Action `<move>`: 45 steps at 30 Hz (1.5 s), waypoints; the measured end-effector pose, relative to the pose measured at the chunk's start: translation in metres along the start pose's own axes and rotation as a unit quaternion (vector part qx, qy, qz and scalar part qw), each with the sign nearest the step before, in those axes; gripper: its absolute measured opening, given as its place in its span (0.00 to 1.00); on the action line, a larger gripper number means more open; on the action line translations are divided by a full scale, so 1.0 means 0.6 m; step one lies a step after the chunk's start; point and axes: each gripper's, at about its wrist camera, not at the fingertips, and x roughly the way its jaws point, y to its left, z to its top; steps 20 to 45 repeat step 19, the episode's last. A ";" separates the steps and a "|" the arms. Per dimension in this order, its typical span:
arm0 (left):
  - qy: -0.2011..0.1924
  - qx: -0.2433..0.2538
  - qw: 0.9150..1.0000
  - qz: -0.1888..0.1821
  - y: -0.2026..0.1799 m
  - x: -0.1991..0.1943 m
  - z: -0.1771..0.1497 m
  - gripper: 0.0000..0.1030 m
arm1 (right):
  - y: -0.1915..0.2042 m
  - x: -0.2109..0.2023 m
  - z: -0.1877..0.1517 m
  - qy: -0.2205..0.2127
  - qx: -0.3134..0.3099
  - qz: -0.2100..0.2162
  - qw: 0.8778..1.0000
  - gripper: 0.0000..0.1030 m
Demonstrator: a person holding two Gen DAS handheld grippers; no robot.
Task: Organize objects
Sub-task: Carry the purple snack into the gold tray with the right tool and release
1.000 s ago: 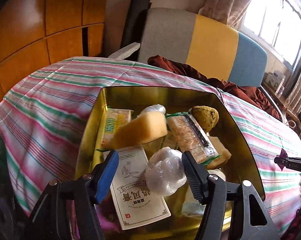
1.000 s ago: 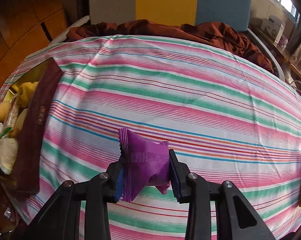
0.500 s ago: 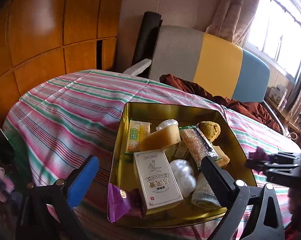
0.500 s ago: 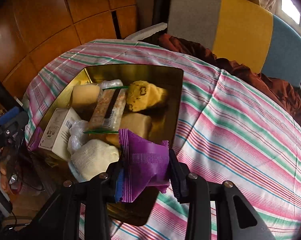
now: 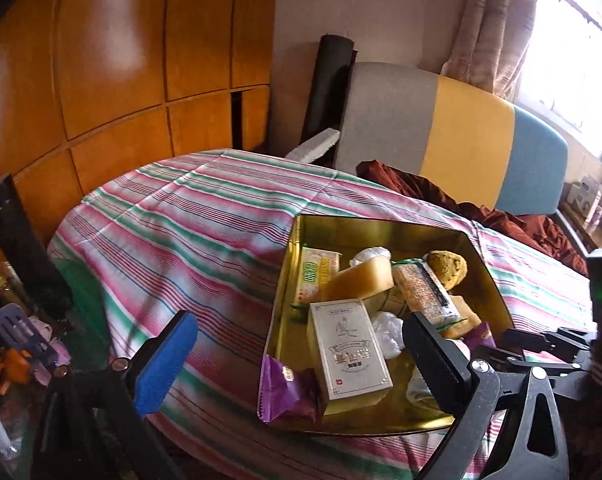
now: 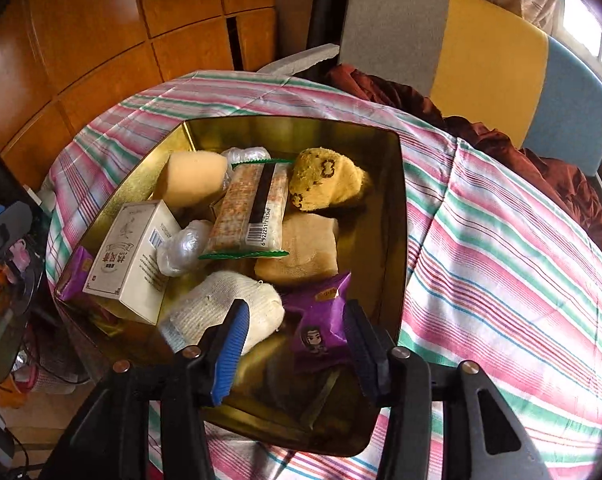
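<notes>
1. Right hand-held gripper (image 6: 295, 346): jaws opening, pads clear of the purple snack packet (image 6: 321, 328) between them, lower centre of frame.
2. Packet lies inside the gold tin (image 6: 397, 216).
3. Left hand-held gripper (image 5: 297, 354): jaws fully apart, empty, tilted down beside the tin.

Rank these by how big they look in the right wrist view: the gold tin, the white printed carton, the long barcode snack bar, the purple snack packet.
1. Gold tin, far the largest.
2. White printed carton and long barcode snack bar: look alike, no ranking.
3. Purple snack packet, smallest, though nearest the camera.
</notes>
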 end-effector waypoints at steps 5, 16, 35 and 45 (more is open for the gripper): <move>-0.003 -0.006 1.000 -0.003 0.003 -0.013 -0.008 1.00 | 0.006 -0.034 -0.014 -0.036 0.036 -0.016 0.999 0.63; -0.015 -0.017 1.000 0.010 0.000 -0.025 -0.026 0.99 | 0.037 -0.056 -0.039 -0.055 0.021 -0.032 0.998 0.65; -0.013 -0.015 1.000 0.010 0.000 -0.026 -0.026 0.99 | 0.040 -0.058 -0.042 -0.058 0.019 -0.034 0.998 0.65; -0.013 -0.015 1.000 0.010 0.000 -0.026 -0.026 0.99 | 0.040 -0.058 -0.042 -0.058 0.019 -0.034 0.998 0.65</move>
